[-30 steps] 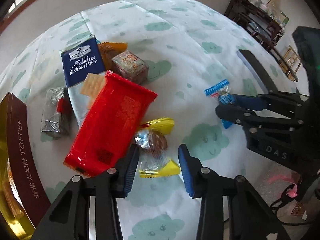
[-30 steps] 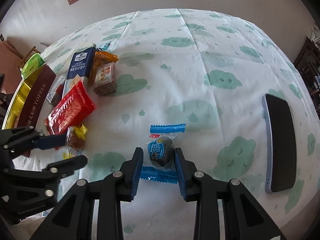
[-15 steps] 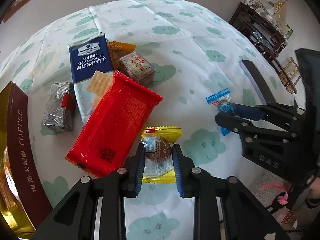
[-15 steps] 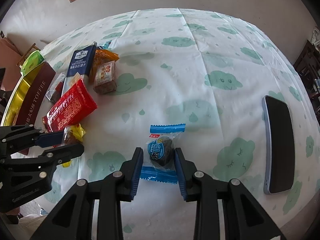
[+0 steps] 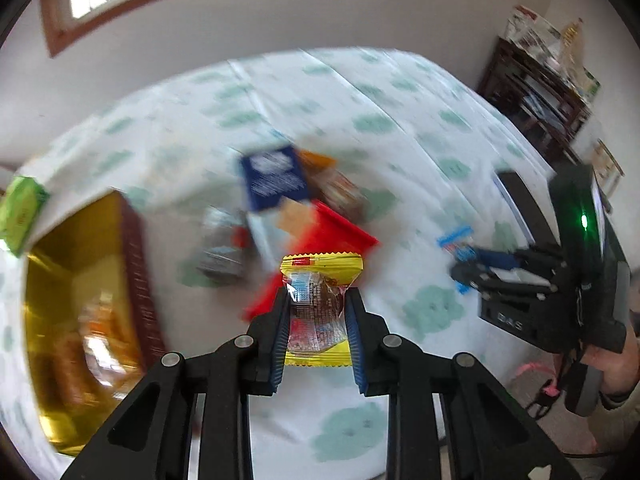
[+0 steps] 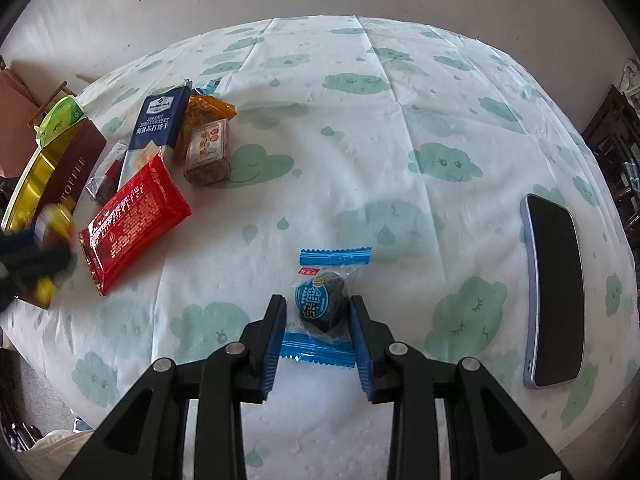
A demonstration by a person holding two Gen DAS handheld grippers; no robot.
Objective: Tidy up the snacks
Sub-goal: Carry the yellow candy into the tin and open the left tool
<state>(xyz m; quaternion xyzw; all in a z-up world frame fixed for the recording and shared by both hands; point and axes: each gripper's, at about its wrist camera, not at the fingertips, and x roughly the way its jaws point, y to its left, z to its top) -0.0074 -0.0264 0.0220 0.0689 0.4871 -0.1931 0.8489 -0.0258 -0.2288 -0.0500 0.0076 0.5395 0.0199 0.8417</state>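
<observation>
Item: yellow candy [image 5: 318, 312], clamped between the pads of the left gripper [image 5: 318, 316]; jaws drawn in tight on the wrapper, its crimped ends sticking out above and below. It hangs clear of the cloth, above the near end of the red pack [image 6: 134, 222].

Item: blue candy [image 6: 322, 306], lying on the cloth, the right gripper [image 6: 320, 320] closed on its dark middle; wrapper ends flat on the cloth fore and aft.

Destination, by judgement: toffee tin [image 5: 80, 280], gold inside, open, some wrapped sweets already in it (blurred, contents not countable). It sits to the left of the yellow candy.

Handling note for the step in hand: carry the yellow candy high enough to pass over the tin's brown wall [image 5: 138, 272], centre it over the gold interior, then part the jaws. The grip is on crinkly film round a small lump, so a quick swing could let it slide; keep the pinch firm until over the tin.

Nearby stock: cracker pack [image 6: 160, 126], navy; orange packet [image 6: 208, 114]; brown cake [image 6: 208, 156] in clear wrap; silver packet [image 6: 106, 184] beside the tin; green box [image 6: 60, 116] behind it.

Other: phone [image 6: 554, 296], face up, well right of the snacks, out of the way.

Obstructions: the tin wall only; the red pack lies under the route but low.
</observation>
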